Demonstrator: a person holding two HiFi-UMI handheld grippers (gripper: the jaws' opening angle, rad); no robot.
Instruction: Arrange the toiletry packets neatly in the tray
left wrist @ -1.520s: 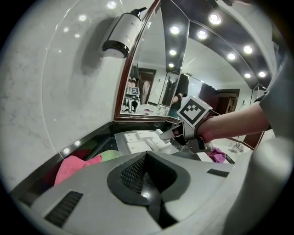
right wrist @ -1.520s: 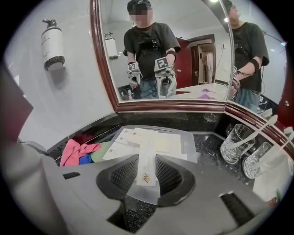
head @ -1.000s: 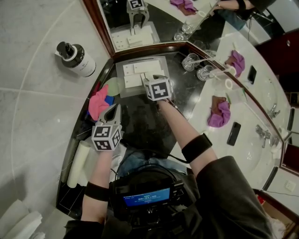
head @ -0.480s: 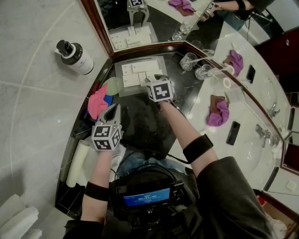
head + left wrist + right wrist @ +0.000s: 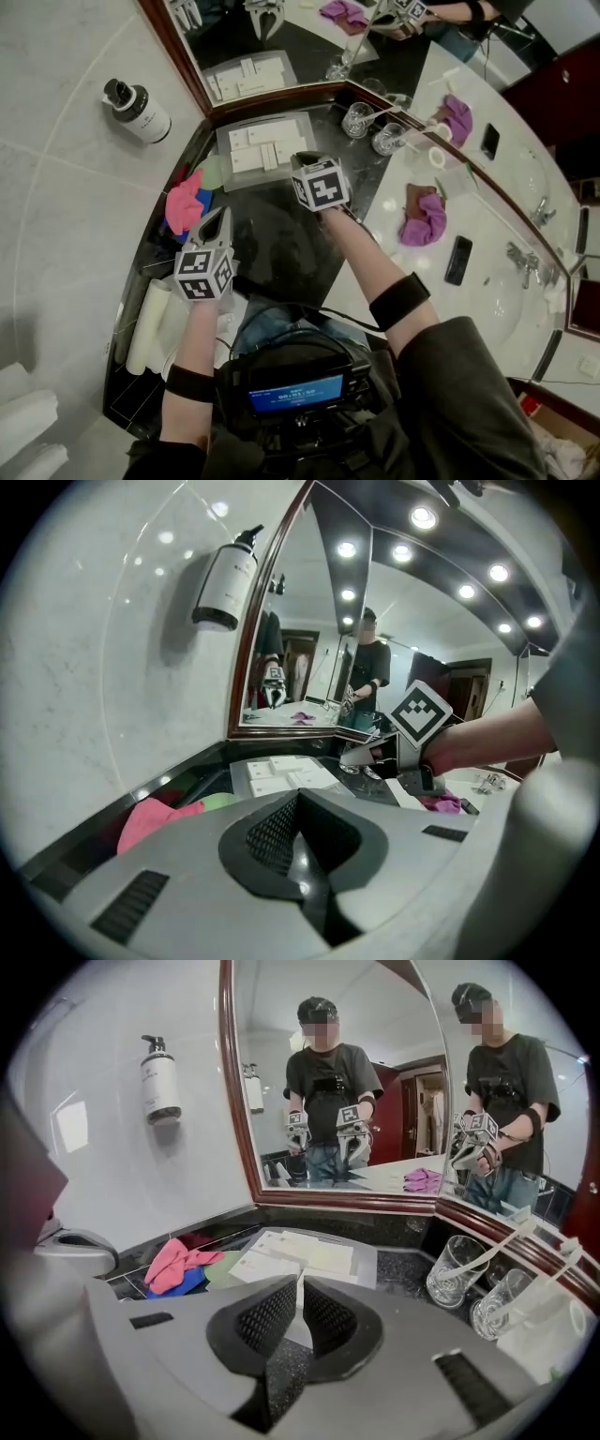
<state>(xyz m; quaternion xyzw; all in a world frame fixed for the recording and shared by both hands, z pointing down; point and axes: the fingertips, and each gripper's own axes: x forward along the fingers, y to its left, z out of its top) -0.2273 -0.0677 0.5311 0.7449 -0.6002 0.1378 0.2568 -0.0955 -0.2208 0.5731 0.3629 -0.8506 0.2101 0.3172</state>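
A grey tray point(image 5: 302, 127) sits at the back of the dark counter, below the mirror, with several white toiletry packets point(image 5: 253, 150) lying flat in it. My right gripper point(image 5: 300, 162) hovers just in front of the tray's near right corner. Its jaws have just been closing, and a thin white packet point(image 5: 299, 1331) stands edge-on between them, pinched by the pads. The tray point(image 5: 367, 1262) and its packets point(image 5: 305, 1252) lie straight beyond those jaws. My left gripper point(image 5: 215, 223) is shut and holds nothing, to the left over the dark counter; from it the packets point(image 5: 279, 772) and the right gripper point(image 5: 354, 756) show ahead.
A pink cloth point(image 5: 184, 202) over blue and green ones lies left of the tray. Two glasses point(image 5: 373, 131) stand to its right. A soap bottle point(image 5: 137, 105) hangs on the wall. Rolled white towels point(image 5: 150, 328) lie at the near left. A purple cloth point(image 5: 422, 223) and phone point(image 5: 457, 260) lie on the white counter.
The right gripper has lifted and drawn back a little from the tray's near edge, its jaws now narrow on a white packet. The left gripper has shifted slightly and stays shut.
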